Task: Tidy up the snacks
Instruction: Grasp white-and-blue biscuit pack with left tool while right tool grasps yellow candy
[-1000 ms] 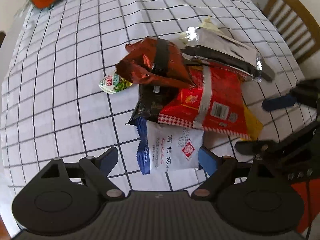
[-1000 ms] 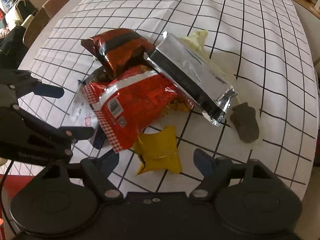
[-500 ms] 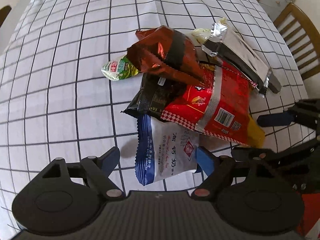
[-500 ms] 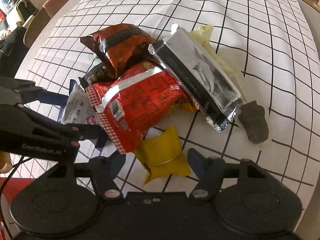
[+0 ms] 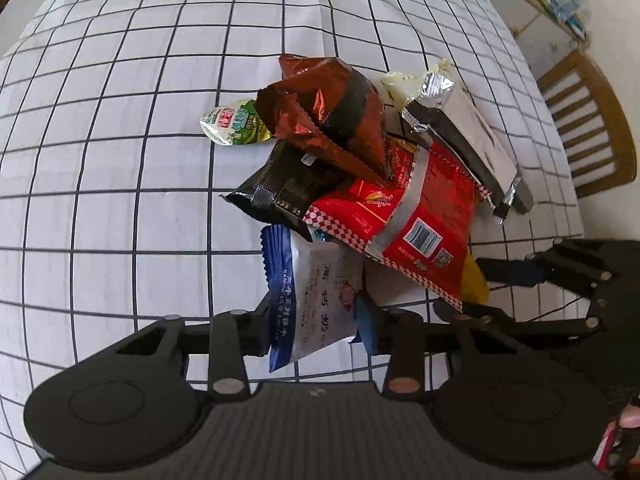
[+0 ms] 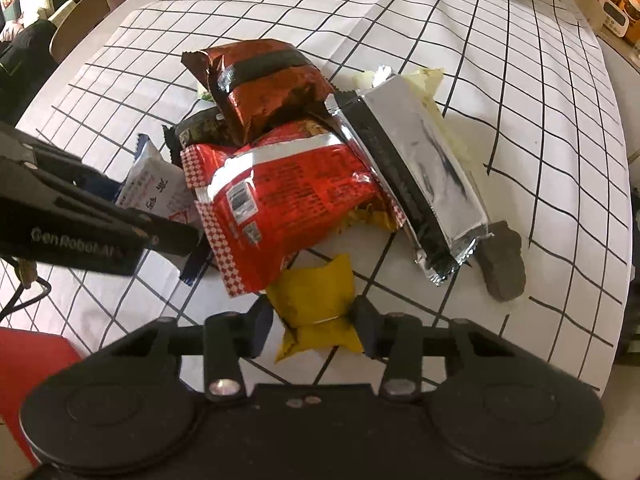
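Left tongs [image 5: 316, 322]: closing, both pads against the sides of a white/blue biscuit pack [image 5: 316, 300], near end of pack squeezed between them, far end tucked under the pile. Right tongs [image 6: 314, 318]: closing too, pads pinching a small yellow sachet [image 6: 316, 304] at its waist, sachet crumpled, lying just in front of the pile on the tabletop [image 6: 520, 60]. Pointed steeply down, both. Beyond the tongs, snacks heaped in the middle of a white black-grid cloth: big red chip bag [image 5: 404, 224] w/ barcode side up, overlapping the white/blue pack and part of the yellow sachet; black pack [image 5: 280, 192] under its left edge; shiny brown bag [image 5: 332, 120] w/ dark band on top, tilted; silver/black foil pack [image 6: 416, 168] leaning along the right side of the red bag; pale cream wrapper [image 6: 424, 80] under the foil pack's far end. Small green/red sachet [image 5: 236, 126] beside the brown bag, left of pile, flat on cloth. Grey lump [image 6: 504, 260] at the foil pack's near end, touching or nearly so, can't tell. Further out: wooden chair [image 5: 592, 120] at tabletop edge, shelf clutter beyond, too small to make out.
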A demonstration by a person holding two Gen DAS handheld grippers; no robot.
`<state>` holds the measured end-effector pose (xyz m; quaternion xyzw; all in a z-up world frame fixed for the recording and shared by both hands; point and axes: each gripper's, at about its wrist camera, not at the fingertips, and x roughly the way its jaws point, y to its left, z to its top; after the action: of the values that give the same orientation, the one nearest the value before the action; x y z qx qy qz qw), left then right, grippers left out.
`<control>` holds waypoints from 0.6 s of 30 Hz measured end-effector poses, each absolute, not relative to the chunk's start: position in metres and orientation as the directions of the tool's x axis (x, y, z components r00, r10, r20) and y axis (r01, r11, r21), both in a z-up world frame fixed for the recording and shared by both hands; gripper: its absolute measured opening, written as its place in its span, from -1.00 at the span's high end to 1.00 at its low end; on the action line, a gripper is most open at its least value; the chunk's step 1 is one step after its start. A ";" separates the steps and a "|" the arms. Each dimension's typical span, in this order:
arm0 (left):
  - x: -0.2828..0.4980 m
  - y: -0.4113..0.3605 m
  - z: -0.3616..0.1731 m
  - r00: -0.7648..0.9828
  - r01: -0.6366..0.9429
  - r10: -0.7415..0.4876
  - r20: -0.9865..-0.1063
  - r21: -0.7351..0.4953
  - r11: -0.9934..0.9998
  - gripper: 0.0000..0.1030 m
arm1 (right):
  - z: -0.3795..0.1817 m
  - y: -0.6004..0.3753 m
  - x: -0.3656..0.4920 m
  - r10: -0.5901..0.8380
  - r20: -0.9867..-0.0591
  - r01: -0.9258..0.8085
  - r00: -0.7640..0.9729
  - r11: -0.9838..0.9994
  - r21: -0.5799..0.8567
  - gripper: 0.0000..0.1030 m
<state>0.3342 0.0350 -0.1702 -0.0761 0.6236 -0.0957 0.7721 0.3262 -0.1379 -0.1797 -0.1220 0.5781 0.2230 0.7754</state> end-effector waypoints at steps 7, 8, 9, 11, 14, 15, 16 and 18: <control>0.326 0.051 -0.162 0.230 0.012 -0.257 -0.938 -0.262 0.965 0.65 | -0.174 -0.148 0.323 0.218 -0.950 -0.452 0.223 0.887 0.097 0.34; 0.324 0.053 -0.161 0.233 0.008 -0.255 -0.939 -0.260 0.966 0.65 | -0.173 -0.150 0.323 0.213 -0.953 -0.447 0.217 0.889 0.097 0.35; 0.323 0.055 -0.160 0.232 0.002 -0.253 -0.939 -0.259 0.966 0.65 | -0.172 -0.151 0.322 0.217 -0.952 -0.442 0.214 0.891 0.104 0.35; 0.324 0.054 -0.161 0.233 -0.008 -0.257 -0.938 -0.266 0.964 0.65 | -0.170 -0.154 0.320 0.222 -0.953 -0.433 0.208 0.894 0.114 0.35; 0.321 0.056 -0.158 0.243 -0.014 -0.262 -0.934 -0.274 0.962 0.65 | -0.164 -0.161 0.313 0.228 -0.950 -0.420 0.212 0.899 0.122 0.35; 0.319 0.058 -0.156 0.247 -0.015 -0.266 -0.932 -0.278 0.961 0.65 | -0.160 -0.165 0.310 0.231 -0.948 -0.414 0.218 0.902 0.124 0.35; 0.318 0.060 -0.153 0.252 -0.014 -0.269 -0.930 -0.282 0.959 0.65 | -0.157 -0.168 0.308 0.235 -0.946 -0.407 0.223 0.904 0.129 0.35; 0.316 0.061 -0.148 0.260 -0.009 -0.270 -0.927 -0.283 0.959 0.65 | -0.149 -0.174 0.302 0.242 -0.940 -0.390 0.241 0.911 0.134 0.35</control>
<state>0.3163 0.0609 -0.1481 -0.1162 0.6025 -0.0831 0.7852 0.3025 -0.1737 -0.1488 -0.0637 0.5824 0.2012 0.7850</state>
